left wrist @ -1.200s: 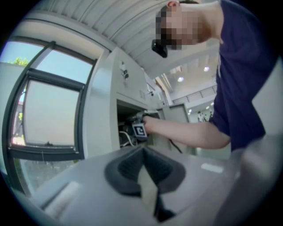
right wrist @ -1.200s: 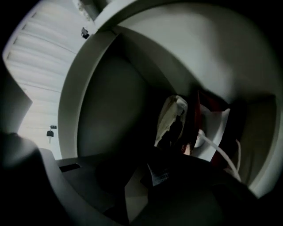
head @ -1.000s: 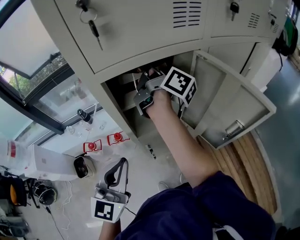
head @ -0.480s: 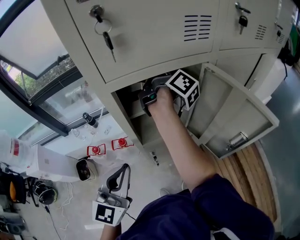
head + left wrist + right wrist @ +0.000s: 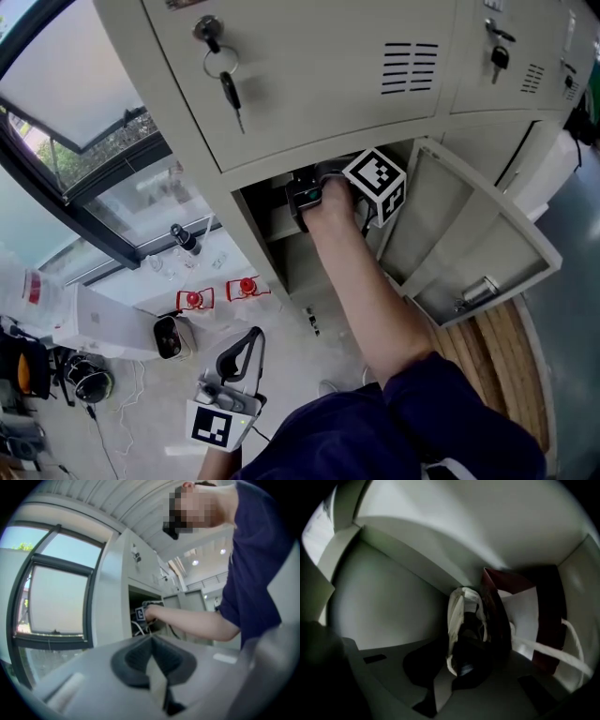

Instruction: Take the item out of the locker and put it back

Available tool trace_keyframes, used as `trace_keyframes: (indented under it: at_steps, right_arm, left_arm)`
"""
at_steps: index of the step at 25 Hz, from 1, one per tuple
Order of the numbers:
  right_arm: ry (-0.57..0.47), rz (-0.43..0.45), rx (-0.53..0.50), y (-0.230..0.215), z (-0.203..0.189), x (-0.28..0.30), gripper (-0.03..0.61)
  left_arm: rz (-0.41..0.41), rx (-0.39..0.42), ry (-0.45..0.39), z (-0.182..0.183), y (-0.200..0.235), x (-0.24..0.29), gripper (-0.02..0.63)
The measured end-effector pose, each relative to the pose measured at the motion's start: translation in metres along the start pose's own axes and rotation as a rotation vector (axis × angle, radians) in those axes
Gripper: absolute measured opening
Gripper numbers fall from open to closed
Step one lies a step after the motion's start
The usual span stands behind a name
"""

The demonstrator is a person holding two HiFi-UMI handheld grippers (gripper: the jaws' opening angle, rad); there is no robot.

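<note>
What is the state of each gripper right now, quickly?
Left gripper: shut, holding nothing.
Right gripper: its jaws have just been closing and now pinch the white edge of the paper bag.

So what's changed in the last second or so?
The right gripper pushed a little deeper into the open locker, and its jaws have just been closing onto the rim of the paper bag inside. The left gripper stayed low, shut and idle; the door stayed open.

The head view is lit evenly by the window [image 5: 66, 84]. The locker [image 5: 393, 597] interior and paper bag [image 5: 525, 616] are rendered dim. Edges are distorted in both gripper views.
</note>
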State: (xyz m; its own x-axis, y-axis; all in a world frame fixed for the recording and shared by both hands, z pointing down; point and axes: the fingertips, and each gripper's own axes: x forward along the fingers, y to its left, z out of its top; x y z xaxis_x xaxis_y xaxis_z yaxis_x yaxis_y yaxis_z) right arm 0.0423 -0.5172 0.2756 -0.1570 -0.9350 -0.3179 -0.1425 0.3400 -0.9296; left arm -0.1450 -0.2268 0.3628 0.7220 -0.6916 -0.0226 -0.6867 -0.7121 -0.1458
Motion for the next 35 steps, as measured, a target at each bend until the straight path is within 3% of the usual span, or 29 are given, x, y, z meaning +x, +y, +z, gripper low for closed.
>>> trace_keyframes:
  at_steps: [21,35]
  right_arm:
    - [0.065,0.155,0.014,0.042,-0.015,-0.068,0.018]
    - [0.160,0.199,-0.010,0.061,-0.036,-0.134,0.018]
  left_arm:
    - [0.009,-0.010,-0.002,0.002,-0.037,-0.023,0.003]
    - [-0.093,-0.011,-0.032,0.001,-0.055,-0.026,0.003]
